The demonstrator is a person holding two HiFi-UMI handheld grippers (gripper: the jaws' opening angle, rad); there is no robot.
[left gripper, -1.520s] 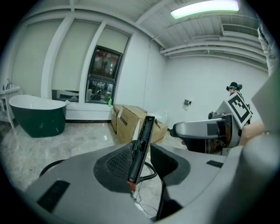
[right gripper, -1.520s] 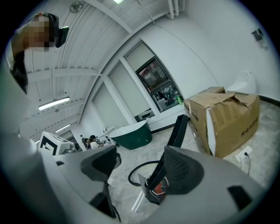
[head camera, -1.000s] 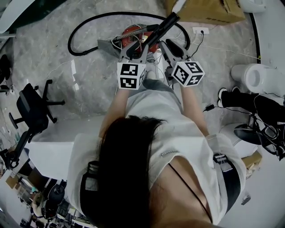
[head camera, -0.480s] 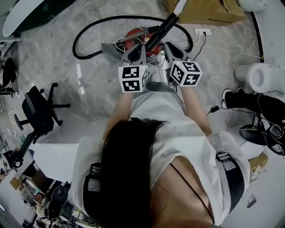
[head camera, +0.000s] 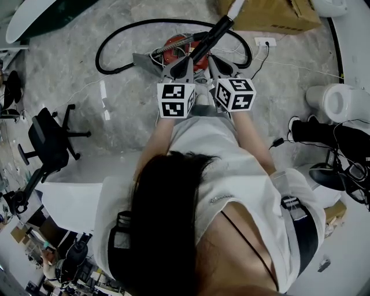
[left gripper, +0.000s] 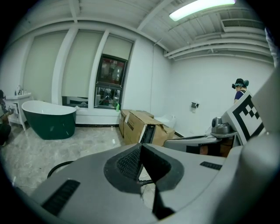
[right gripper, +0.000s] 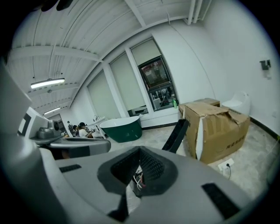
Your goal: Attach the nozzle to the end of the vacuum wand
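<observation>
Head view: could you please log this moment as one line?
left gripper: jaws just closed, empty | right gripper: jaws just closed, empty | vacuum wand: ungripped

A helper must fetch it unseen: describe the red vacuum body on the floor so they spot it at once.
From the brown cardboard box on the grey marble floor, look left to the looping black hose. Within its curve sits the round red vacuum body, the only red thing; the hose and slanting wand beside it are black.
</observation>
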